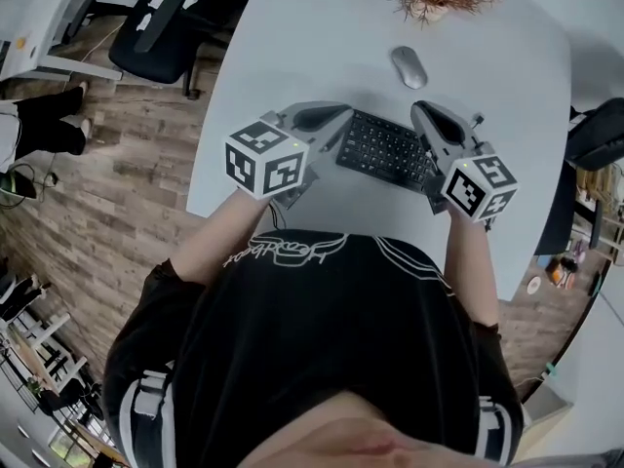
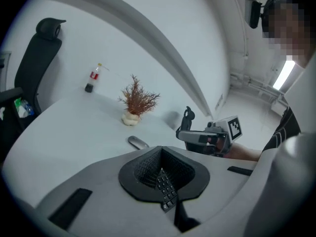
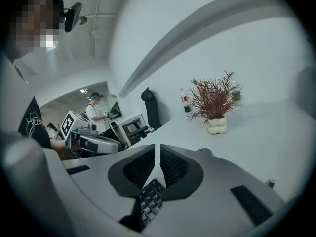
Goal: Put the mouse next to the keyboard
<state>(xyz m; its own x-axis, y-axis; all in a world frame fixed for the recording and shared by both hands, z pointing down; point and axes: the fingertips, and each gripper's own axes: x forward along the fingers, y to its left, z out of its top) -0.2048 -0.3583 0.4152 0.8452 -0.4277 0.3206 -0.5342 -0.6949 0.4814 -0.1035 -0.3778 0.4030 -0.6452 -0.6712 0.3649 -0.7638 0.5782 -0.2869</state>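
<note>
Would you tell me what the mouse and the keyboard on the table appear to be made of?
The mouse: probably plastic, satin silver-grey, with a soft highlight along its smooth shell. The keyboard: likely matte black plastic, dull separate keys with no glare.

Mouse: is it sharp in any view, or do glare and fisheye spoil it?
Head view: mouse crisp under even, soft light, no glare on the table. Left gripper view: strong fisheye, dark corners, mouse small and slightly soft. Right gripper view: same bending and dark rim; the right gripper itself hides most of the mouse.
</note>
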